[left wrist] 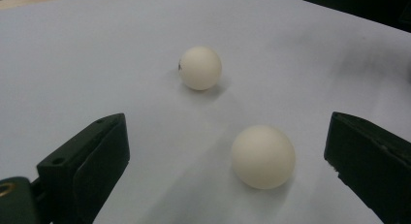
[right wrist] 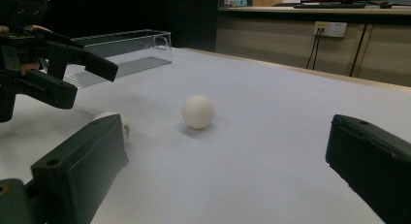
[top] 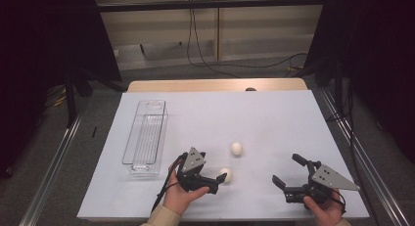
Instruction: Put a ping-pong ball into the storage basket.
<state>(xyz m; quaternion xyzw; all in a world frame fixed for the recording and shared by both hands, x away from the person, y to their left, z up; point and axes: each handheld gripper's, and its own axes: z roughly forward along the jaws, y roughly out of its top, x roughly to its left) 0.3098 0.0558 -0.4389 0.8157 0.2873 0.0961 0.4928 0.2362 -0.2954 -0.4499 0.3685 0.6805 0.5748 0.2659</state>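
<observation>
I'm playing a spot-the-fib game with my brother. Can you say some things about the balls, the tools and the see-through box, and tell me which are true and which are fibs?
1. There are two white balls on the table. True: the near ball and the far ball both lie on the white table.
2. The left tool is squeezing a ball. False: its jaws are wide open, and the near ball sits loose between them on the table.
3. The clear box has a ball inside. False: both balls lie on the table outside it.
4. The right tool is open. True: its jaws stand apart with nothing between them.
5. The clear box is on the right side of the table. False: it is on the left.
</observation>
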